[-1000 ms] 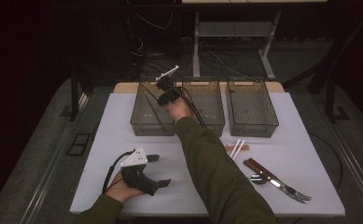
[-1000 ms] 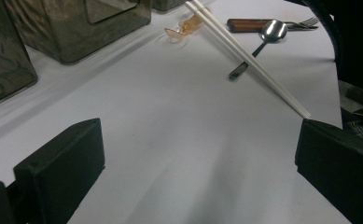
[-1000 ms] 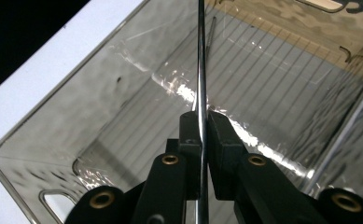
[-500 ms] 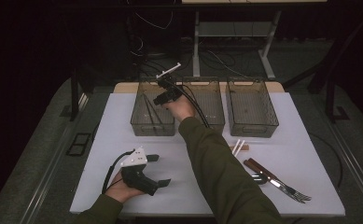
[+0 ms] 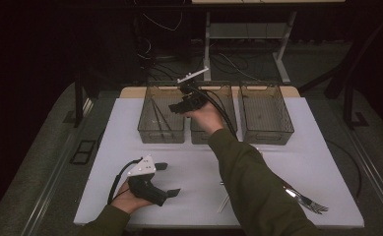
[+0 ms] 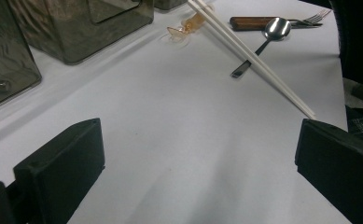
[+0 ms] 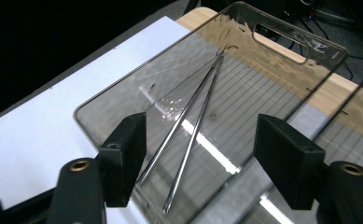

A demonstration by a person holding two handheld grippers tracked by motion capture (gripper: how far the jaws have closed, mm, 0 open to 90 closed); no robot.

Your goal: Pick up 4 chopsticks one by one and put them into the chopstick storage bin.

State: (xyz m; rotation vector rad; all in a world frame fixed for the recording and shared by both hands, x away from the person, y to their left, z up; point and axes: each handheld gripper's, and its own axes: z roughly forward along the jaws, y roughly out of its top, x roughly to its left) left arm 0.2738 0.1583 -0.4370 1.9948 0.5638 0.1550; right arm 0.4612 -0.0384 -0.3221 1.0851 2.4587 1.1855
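The right gripper (image 5: 179, 106) stays raised over the left bin (image 5: 161, 114), a little nearer its rim than a second ago, jaws spread wide and empty. Two metal chopsticks (image 7: 188, 128) lie crossed inside that bin. The left gripper (image 5: 167, 179) still rests on the worktop (image 5: 297, 157), jaws released.

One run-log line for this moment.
right gripper: open above left bin | metal chopsticks: in bin | left gripper: open, on table
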